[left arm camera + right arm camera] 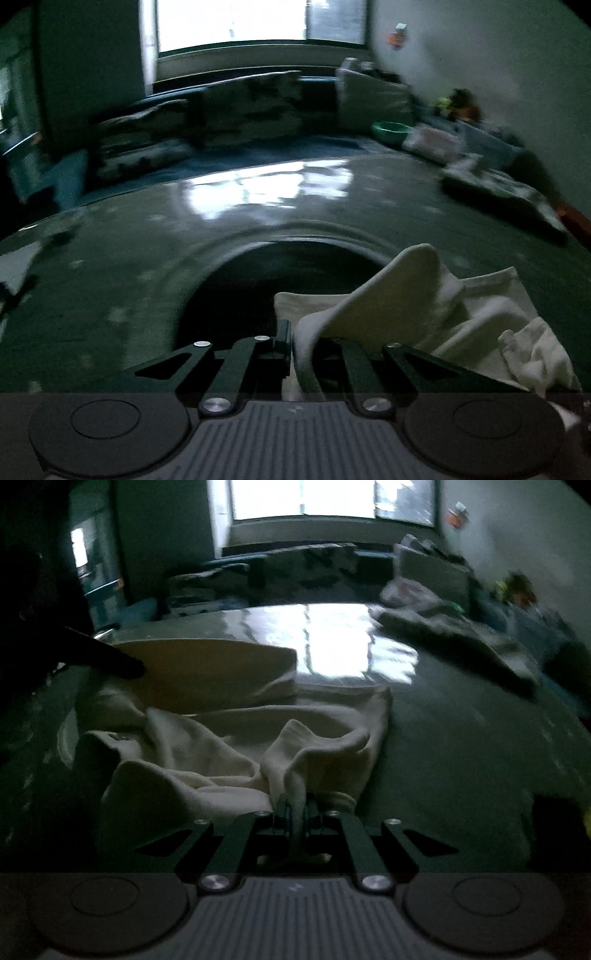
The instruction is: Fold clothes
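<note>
The cream cotton garment (229, 746) lies rumpled on the dark glossy tabletop (461, 738). Each hand-held gripper, left (291, 347) and right (295, 812), pinches its edge. Best to draw both corners apart evenly, keeping the cloth taut before laying the fold.

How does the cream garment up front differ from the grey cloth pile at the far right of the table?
The cream garment is pale and plain; the grey cloth pile is darker and mottled. The garment lies near, pinched by the left gripper and the right gripper, both shut on it; the pile lies far right, untouched. The garment has one flap lifted; the pile sits slumped flat. Both rest unfolded on the glossy dark table.
</note>
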The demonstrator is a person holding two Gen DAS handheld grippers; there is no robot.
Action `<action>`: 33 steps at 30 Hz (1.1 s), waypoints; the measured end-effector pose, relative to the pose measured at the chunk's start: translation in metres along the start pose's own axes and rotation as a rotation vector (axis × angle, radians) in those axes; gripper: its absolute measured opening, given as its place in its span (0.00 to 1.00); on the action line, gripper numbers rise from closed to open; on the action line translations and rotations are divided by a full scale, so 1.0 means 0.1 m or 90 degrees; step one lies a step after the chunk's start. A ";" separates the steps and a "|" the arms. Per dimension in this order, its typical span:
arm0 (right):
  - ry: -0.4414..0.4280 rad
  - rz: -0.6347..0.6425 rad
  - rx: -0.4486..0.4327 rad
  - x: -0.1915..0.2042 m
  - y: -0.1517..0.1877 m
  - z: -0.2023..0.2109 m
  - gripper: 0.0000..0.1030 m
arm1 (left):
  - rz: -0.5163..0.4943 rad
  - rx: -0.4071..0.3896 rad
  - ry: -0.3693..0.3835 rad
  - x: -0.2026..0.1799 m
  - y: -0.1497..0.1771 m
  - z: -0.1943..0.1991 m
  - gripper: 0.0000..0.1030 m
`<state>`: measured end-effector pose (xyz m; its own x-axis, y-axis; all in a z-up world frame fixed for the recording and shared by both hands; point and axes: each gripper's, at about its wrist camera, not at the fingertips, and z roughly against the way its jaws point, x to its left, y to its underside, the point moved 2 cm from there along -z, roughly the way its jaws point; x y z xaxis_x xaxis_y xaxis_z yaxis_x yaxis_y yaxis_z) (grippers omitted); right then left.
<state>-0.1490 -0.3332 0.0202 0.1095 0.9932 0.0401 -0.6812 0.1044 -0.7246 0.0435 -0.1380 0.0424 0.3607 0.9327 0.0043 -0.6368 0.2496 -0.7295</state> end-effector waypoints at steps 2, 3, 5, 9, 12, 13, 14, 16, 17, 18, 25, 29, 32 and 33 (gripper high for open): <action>-0.007 0.014 -0.006 0.11 -0.15 -0.20 0.06 | 0.020 -0.003 -0.029 0.22 -0.03 -0.03 0.07; -0.012 0.018 -0.007 0.17 -0.24 -0.30 0.06 | 0.029 -0.004 -0.040 0.33 -0.04 -0.03 0.07; -0.017 0.036 -0.013 0.32 -0.39 -0.53 0.06 | 0.050 -0.002 -0.063 0.54 -0.05 -0.04 0.07; -0.031 0.060 -0.015 0.62 -0.61 -0.87 0.06 | 0.083 0.000 -0.104 0.92 -0.08 -0.06 0.07; -0.036 0.080 -0.018 0.82 -0.71 -1.05 0.06 | 0.101 -0.003 -0.125 1.14 -0.09 -0.02 0.07; -0.042 0.082 -0.016 0.87 -0.75 -1.09 0.06 | 0.105 -0.005 -0.131 1.20 -0.09 0.00 0.07; -0.046 0.085 -0.015 0.91 -0.79 -1.13 0.06 | 0.110 -0.007 -0.135 1.26 -0.09 0.02 0.07; -0.051 0.091 -0.013 0.99 -0.85 -1.17 0.05 | 0.119 -0.002 -0.148 1.37 -0.07 0.07 0.07; -0.055 0.092 -0.013 1.02 -0.88 -1.18 0.05 | 0.122 -0.001 -0.150 1.40 -0.04 0.10 0.07; -0.059 0.089 -0.017 1.02 -0.91 -1.17 0.05 | 0.122 0.000 -0.152 1.43 -0.01 0.16 0.07; -0.091 0.084 -0.082 0.88 -1.07 -0.63 0.05 | 0.127 -0.005 -0.151 1.58 0.22 0.60 0.07; -0.098 0.087 -0.112 0.66 -1.04 -0.16 0.05 | 0.131 -0.009 -0.139 1.63 0.35 0.88 0.08; -0.095 0.090 -0.123 0.52 -0.96 0.14 0.05 | 0.132 -0.012 -0.134 1.67 0.47 1.09 0.08; -0.095 0.086 -0.122 0.47 -0.91 0.23 0.05 | 0.133 -0.014 -0.132 1.68 0.52 1.15 0.07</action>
<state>-0.0987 -0.2946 0.1036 -0.0896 0.9957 0.0248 -0.5309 -0.0267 -0.8470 -0.0071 0.0620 0.0839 0.0751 0.9971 -0.0093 -0.6670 0.0433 -0.7438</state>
